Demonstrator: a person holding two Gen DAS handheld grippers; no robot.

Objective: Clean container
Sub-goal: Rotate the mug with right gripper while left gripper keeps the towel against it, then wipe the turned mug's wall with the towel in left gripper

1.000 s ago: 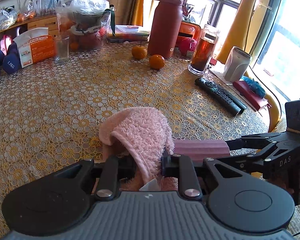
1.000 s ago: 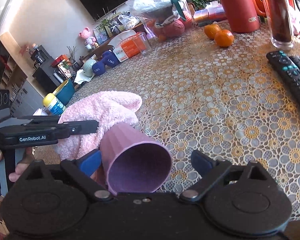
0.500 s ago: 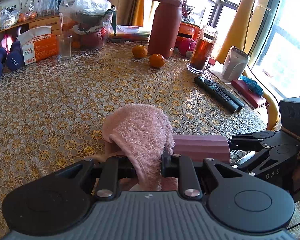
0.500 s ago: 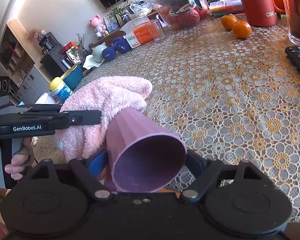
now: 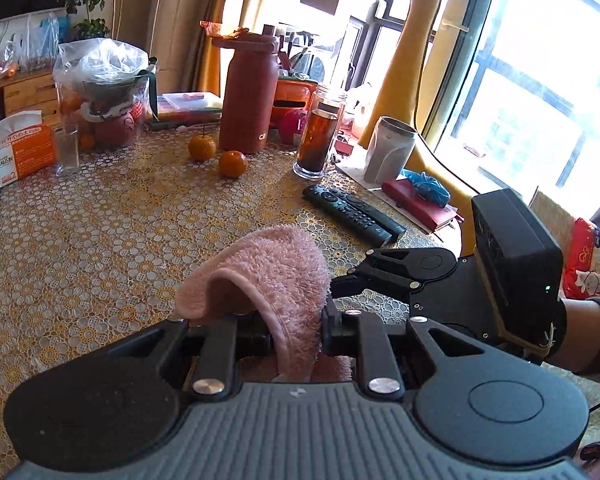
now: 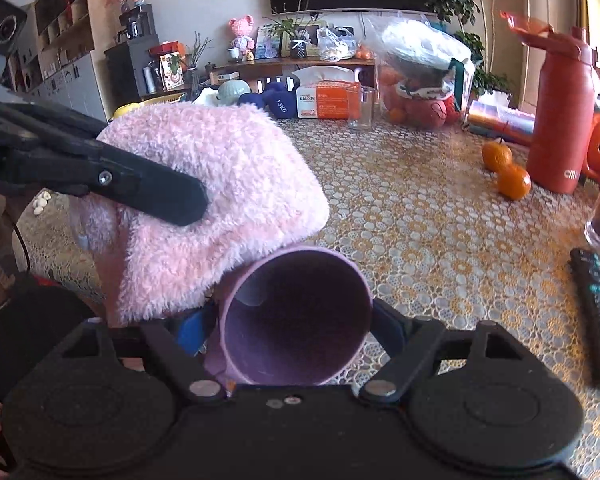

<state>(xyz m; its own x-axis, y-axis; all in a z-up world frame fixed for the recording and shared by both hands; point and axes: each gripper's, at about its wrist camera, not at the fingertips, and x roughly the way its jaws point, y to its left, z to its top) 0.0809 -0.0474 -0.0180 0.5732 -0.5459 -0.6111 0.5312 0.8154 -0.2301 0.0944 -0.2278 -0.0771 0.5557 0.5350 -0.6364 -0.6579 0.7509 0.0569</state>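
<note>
My right gripper [image 6: 294, 330] is shut on a purple ribbed cup [image 6: 300, 308], which lies on its side with its open mouth toward the right wrist camera. A fluffy pink cloth [image 6: 220, 184] drapes over the cup's upper left. One finger [image 6: 148, 184] of my left gripper crosses the cloth. In the left wrist view my left gripper [image 5: 294, 320] is shut on the pink cloth [image 5: 276, 268], which hides the cup. My right gripper [image 5: 348, 272] sits just right of the cloth. A person's hand [image 5: 588, 332] holds it.
The table [image 5: 100, 240] has a gold floral cover. On it lie a remote control [image 5: 352, 212], two oranges [image 5: 232, 163], a red bottle [image 5: 248, 92], a jar of dark tea [image 5: 320, 132], a grey cup [image 5: 390, 154], a drinking glass [image 5: 66, 150] and a tissue box [image 5: 18, 152].
Both grippers rose and tilted. The cup swung so that its mouth faces the right wrist camera, and the cloth came over its top. The cup has dropped out of the left wrist view.
</note>
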